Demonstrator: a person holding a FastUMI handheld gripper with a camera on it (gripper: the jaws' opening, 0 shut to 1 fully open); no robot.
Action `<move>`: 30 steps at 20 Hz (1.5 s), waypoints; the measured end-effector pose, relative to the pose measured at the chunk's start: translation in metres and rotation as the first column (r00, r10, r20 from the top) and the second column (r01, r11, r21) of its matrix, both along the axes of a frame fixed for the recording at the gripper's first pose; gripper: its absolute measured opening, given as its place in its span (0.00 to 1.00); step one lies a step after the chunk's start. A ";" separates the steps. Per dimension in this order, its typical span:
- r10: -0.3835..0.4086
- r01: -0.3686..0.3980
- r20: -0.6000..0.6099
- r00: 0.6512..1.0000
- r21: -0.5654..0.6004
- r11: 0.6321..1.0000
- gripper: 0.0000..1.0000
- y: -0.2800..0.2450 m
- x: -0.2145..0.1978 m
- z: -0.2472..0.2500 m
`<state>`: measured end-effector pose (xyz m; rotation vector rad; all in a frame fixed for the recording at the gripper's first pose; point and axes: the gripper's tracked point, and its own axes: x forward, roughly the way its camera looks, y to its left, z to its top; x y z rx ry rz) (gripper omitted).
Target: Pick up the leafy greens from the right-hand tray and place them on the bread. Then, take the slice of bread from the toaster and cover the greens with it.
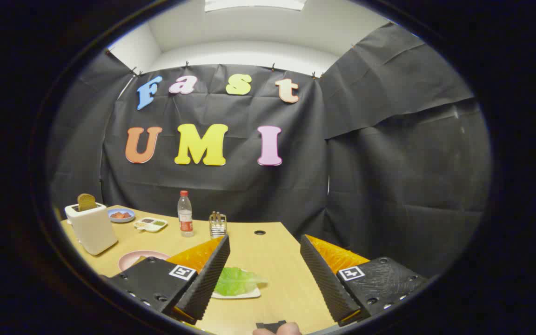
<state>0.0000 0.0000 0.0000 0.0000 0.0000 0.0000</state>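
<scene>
Gripper: two black ribbed fingers with orange backs, the gripper [264, 265] spread wide, released, grasping nothing; it hangs above the near part of the counter.
Fingertip: part of a person's finger [277, 330] shows at the very near edge, between the finger bases.
Leafy greens: one pale green lettuce leaf [236, 280] lying on a small white flat tray [245, 294], just inside the left finger, which covers part of it.
Counter: light wooden counter [272, 260] with a dark round hole near its far edge.
Plate: pink round plate [138, 258], beyond the left finger's base, partly hidden; what lies on it cannot be told.
Toaster: cream box-shaped toaster [92, 228] at the far left of the counter, a brown slice of bread [86, 202] standing upright in its slot.
Bowl: blue shallow bowl [121, 215] holding red pieces, just behind the toaster.
Condiment tray: white divided tray [150, 224], beside the bowl.
Bottle: clear plastic bottle with red cap [185, 214], upright, mid-counter.
Holder: small wire holder [217, 224], just right of the bottle.
</scene>
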 end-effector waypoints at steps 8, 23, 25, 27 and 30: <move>-0.004 0.003 -0.015 1.000 -0.020 1.000 0.95 0.002 -0.003 0.000; 0.053 -0.057 -0.136 0.989 -0.028 0.998 0.95 0.029 0.017 -0.040; 0.041 -0.045 -0.194 0.980 -0.014 0.999 0.95 0.027 0.026 -0.062; 0.055 -0.048 -0.262 0.963 0.030 0.998 0.95 0.030 0.033 -0.086; 0.072 -0.026 -0.350 0.934 0.135 0.991 0.96 0.028 0.049 -0.110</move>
